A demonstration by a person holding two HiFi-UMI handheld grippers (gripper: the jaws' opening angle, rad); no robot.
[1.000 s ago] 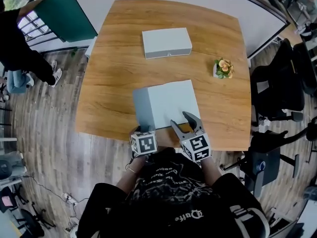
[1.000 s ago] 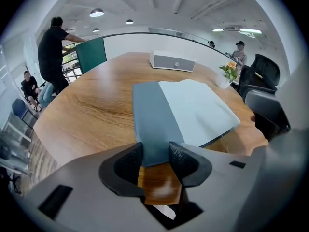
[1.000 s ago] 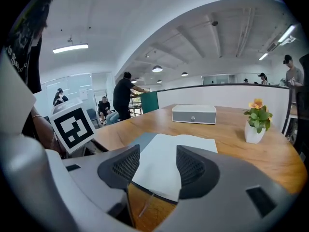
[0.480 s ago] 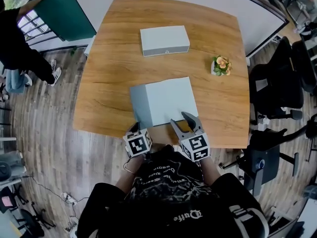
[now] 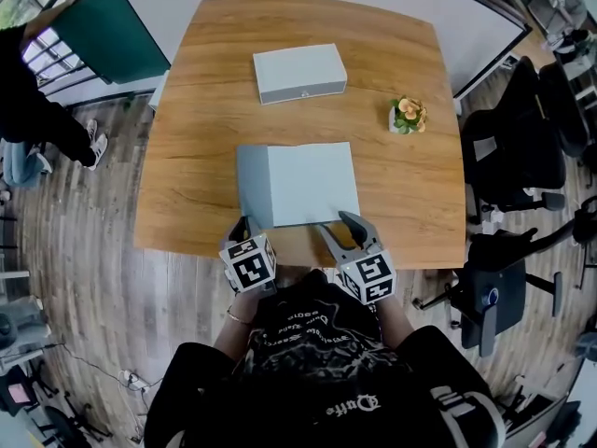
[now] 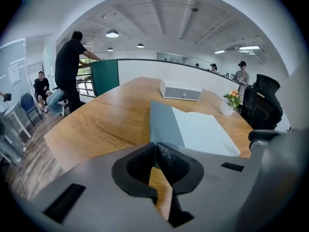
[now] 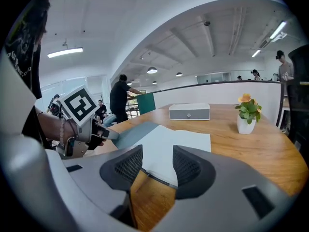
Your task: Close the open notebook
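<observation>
The open notebook point(image 5: 312, 183) lies on the wooden table point(image 5: 196, 175), its pale pages up. Its grey-blue left cover point(image 5: 252, 189) stands raised off the table. My left gripper point(image 5: 244, 227) has just closed and is shut on that cover's near corner; in the left gripper view the cover point(image 6: 164, 124) runs into the shut jaws of the left gripper point(image 6: 155, 146). My right gripper point(image 5: 338, 224) is open at the notebook's front right edge; its jaws have just been closing a little. The right gripper point(image 7: 157, 161) frames the page edge point(image 7: 169, 141) without pressing on it.
A flat white box point(image 5: 299, 73) lies at the far middle of the table. A small potted flower point(image 5: 407, 115) stands at the right. Black office chairs point(image 5: 518, 147) crowd the table's right side. A person point(image 5: 37, 101) stands by a green partition point(image 5: 112, 35) at the far left.
My left gripper closed on the cover's corner and rose, drawing back and left; the cover has lifted with it. The right gripper stayed put, its jaws a little narrower.
</observation>
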